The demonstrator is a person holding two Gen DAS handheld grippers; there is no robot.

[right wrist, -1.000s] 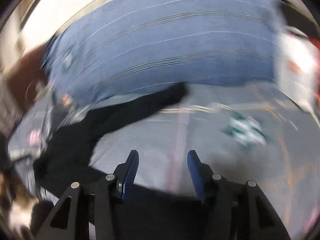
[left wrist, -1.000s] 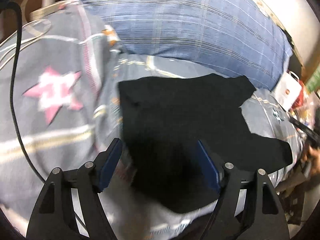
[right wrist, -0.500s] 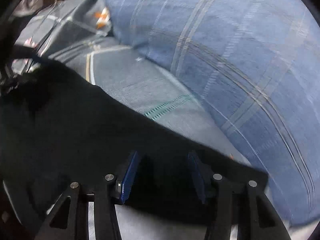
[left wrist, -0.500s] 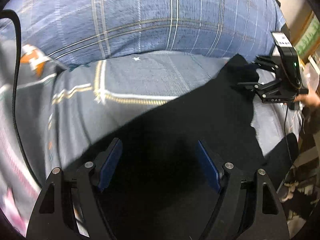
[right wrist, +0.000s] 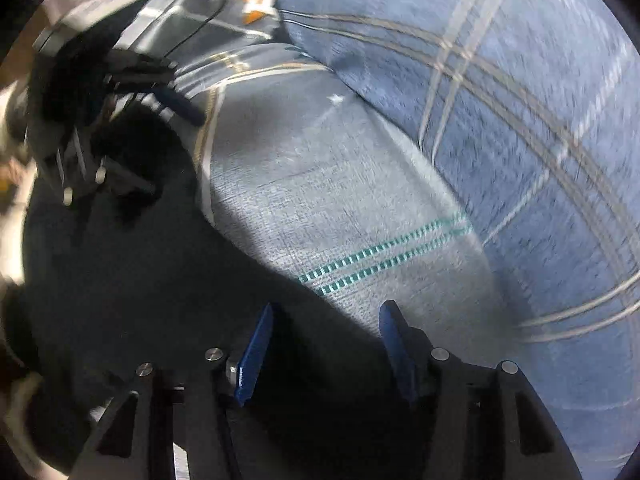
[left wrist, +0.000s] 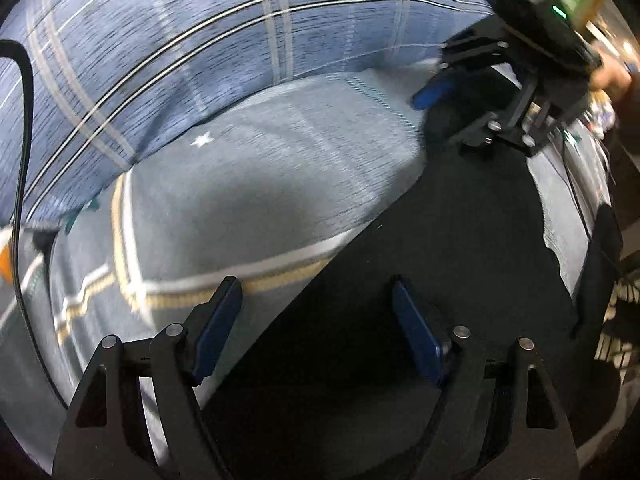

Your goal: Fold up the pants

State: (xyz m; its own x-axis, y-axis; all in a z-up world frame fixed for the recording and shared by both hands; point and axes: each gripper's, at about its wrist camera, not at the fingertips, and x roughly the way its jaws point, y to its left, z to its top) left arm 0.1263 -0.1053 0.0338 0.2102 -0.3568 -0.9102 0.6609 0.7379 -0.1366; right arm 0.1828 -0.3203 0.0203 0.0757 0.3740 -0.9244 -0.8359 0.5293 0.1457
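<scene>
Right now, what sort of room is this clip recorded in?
Most likely a bedroom. The black pants lie on a grey patterned bedsheet, with a bulky blue plaid duvet heaped behind them. Cluttered household items blur at the frame's right edge.

Two close, steep-down wrist views, both over black pants (left wrist: 440,240) on bedding (right wrist: 340,184).

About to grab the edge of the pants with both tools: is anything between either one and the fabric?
Nothing visible. The left tool and right tool both hang open right over the black pants, their jaws opening, with only the grey bedcover beside that edge.
</scene>
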